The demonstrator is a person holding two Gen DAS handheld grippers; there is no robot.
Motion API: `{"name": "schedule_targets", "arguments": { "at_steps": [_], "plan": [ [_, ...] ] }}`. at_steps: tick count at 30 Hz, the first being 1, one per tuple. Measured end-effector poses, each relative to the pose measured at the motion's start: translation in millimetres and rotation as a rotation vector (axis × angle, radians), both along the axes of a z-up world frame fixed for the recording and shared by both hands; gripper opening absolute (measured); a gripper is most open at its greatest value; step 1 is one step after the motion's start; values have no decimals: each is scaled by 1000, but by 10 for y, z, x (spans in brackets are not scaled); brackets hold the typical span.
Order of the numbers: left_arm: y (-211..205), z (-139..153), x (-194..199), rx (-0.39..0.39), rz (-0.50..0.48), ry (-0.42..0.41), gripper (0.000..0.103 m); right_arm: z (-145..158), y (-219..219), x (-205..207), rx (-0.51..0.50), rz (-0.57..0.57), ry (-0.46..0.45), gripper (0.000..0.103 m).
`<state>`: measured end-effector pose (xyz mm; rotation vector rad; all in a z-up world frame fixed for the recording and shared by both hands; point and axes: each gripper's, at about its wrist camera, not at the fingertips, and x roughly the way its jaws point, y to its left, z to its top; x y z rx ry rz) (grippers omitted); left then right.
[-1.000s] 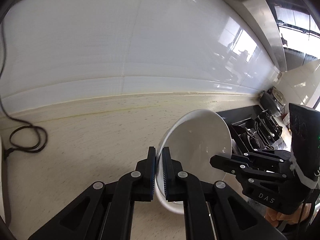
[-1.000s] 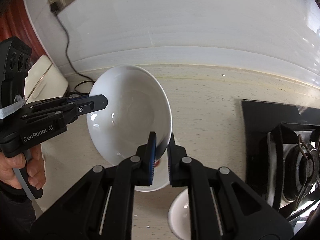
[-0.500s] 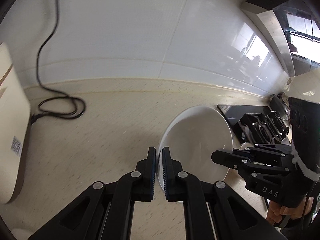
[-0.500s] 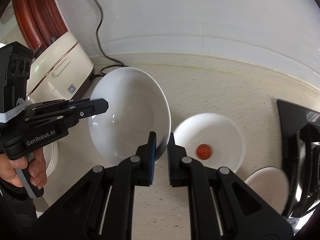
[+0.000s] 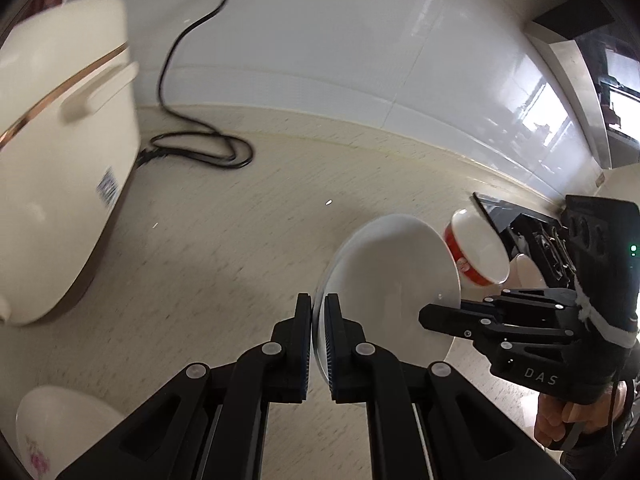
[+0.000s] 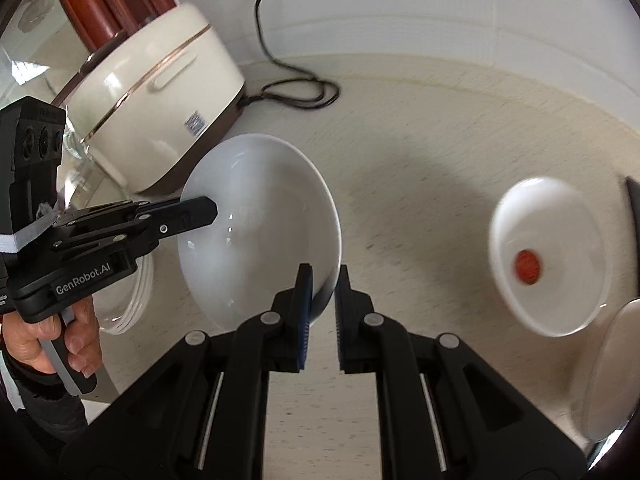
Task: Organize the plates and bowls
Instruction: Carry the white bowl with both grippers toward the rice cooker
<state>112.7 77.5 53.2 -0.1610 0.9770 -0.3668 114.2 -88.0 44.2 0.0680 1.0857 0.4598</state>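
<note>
A white deep plate (image 5: pixel 392 276) hangs tilted above the beige counter, held by two opposite edges. My left gripper (image 5: pixel 318 320) is shut on its near rim, and my right gripper (image 5: pixel 430 314) clamps the far rim. In the right wrist view the same plate (image 6: pixel 256 232) has my right gripper (image 6: pixel 323 292) shut on its lower right rim and my left gripper (image 6: pixel 204 212) on its left rim. A red and white bowl (image 5: pixel 476 252) sits on the counter beyond the plate; from above it is a white bowl with a red mark inside (image 6: pixel 548 256).
A cream rice cooker (image 5: pixel 60 152) stands at the left, its black cable (image 5: pixel 200 148) coiled by the wall. A flowered bowl (image 5: pixel 52 432) lies near the left corner. Clear glass bowls (image 6: pixel 128 300) sit under the left hand. Another white dish (image 6: pixel 616 368) and a black stove (image 5: pixel 532 236) lie to the right.
Both grippers have carried the plate leftward along the counter and lower. The rice cooker and glass bowls have come into view, and the stove has slid to the right edge.
</note>
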Motion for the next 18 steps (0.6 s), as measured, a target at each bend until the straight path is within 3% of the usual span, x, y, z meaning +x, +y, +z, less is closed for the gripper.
{"name": "schedule_targets", "arguments": {
  "at_steps": [10,18],
  "plan": [
    [378,-179,-97,-11,71,53,7,-301,312,20,69,43,112,13],
    [579,-245,-16,-65,118,84,7,-301,435,128,96,36,142,17]
  ]
}}
